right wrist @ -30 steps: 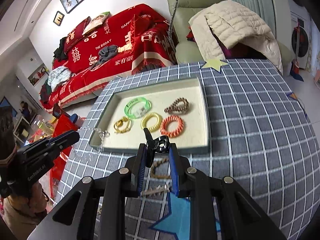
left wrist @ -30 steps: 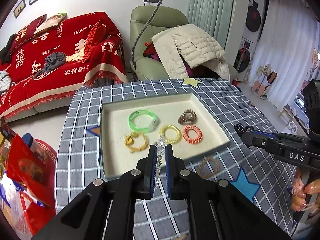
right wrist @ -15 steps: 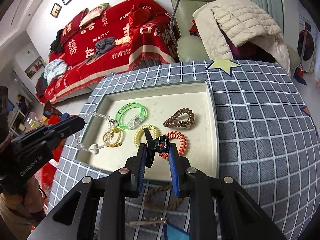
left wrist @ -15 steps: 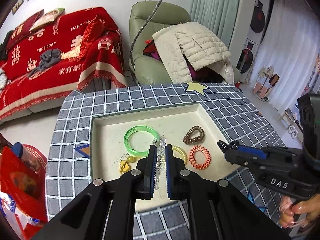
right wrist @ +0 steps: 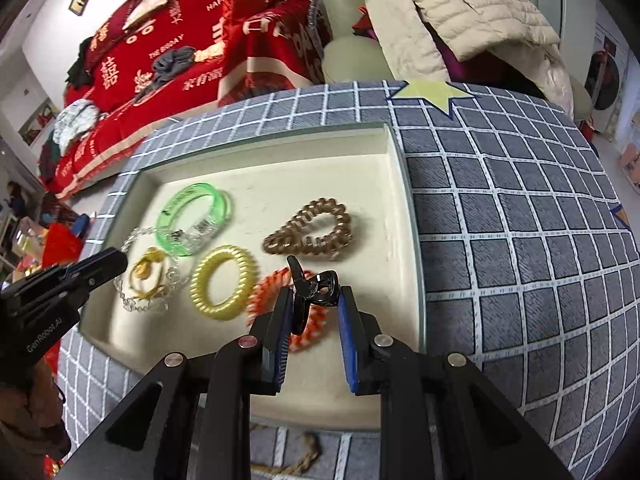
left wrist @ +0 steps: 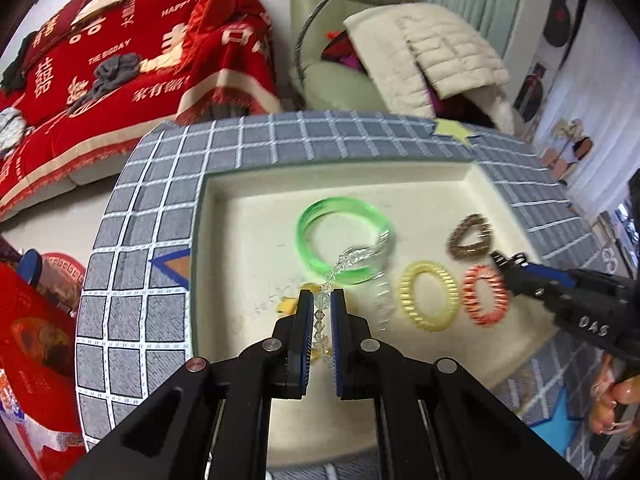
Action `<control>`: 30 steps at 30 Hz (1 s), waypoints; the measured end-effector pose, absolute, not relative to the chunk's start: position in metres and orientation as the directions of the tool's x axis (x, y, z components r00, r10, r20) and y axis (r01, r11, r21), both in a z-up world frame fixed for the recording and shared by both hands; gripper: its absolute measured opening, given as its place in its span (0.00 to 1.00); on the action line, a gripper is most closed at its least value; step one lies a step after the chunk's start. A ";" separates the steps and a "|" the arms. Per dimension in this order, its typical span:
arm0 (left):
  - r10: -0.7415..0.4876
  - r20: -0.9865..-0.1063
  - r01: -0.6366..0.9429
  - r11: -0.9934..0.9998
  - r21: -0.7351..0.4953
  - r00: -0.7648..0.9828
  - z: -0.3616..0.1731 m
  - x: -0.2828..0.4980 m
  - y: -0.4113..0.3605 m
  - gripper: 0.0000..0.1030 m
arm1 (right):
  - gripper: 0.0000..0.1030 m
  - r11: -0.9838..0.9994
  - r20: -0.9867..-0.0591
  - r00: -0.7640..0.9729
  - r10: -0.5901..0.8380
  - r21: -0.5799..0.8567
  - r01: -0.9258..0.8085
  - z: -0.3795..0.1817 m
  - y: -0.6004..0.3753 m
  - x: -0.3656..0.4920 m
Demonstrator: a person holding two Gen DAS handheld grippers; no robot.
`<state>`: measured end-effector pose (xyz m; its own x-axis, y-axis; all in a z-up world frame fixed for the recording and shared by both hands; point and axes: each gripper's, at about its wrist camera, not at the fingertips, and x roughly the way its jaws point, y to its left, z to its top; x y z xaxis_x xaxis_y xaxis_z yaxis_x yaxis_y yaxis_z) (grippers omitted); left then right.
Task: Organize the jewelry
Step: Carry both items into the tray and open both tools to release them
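Both tongs loaded, over the cream tray

Left gripper pinches the clear bead bracelet; right gripper clamps a black hair claw (above the orange coil tie). Risk: the dangling beads could snag the green bangle on release.

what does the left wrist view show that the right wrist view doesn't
Only the left wrist view shows the clear crystal bead bracelet clamped between the left gripper fingers. Only the right wrist view shows the black hair claw clip pinched by the right gripper, and the brown cord lying off the tray. Both show the cream tray, green bangle, yellow coil hair tie, orange coil hair tie and brown coil hair tie.
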<state>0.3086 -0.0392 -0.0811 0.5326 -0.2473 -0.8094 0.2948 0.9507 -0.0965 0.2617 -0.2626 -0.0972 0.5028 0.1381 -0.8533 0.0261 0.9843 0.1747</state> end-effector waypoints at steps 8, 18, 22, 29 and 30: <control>-0.141 -0.826 0.248 0.969 -0.001 0.546 -0.101 0.323 -0.044 0.28 | 0.24 0.988 -0.846 0.521 0.111 0.151 0.036 -0.105 -0.263 0.278; -0.099 -0.818 0.240 0.969 0.050 0.566 -0.102 0.320 -0.048 0.28 | 0.52 0.985 -0.835 0.533 0.134 0.173 0.024 -0.105 -0.263 0.274; -0.111 -0.813 0.235 0.972 0.033 0.572 -0.097 0.317 -0.045 0.28 | 0.64 0.979 -0.812 0.560 0.164 0.202 0.008 -0.094 -0.261 0.265; -0.107 -0.792 0.224 0.974 0.038 0.601 -0.087 0.311 -0.043 0.28 | 0.70 0.964 -0.764 0.611 0.208 0.266 0.005 -0.070 -0.261 0.248; -0.108 -0.787 0.223 0.974 0.039 0.607 -0.085 0.311 -0.043 0.28 | 0.70 0.962 -0.760 0.614 0.213 0.275 0.006 -0.068 -0.261 0.246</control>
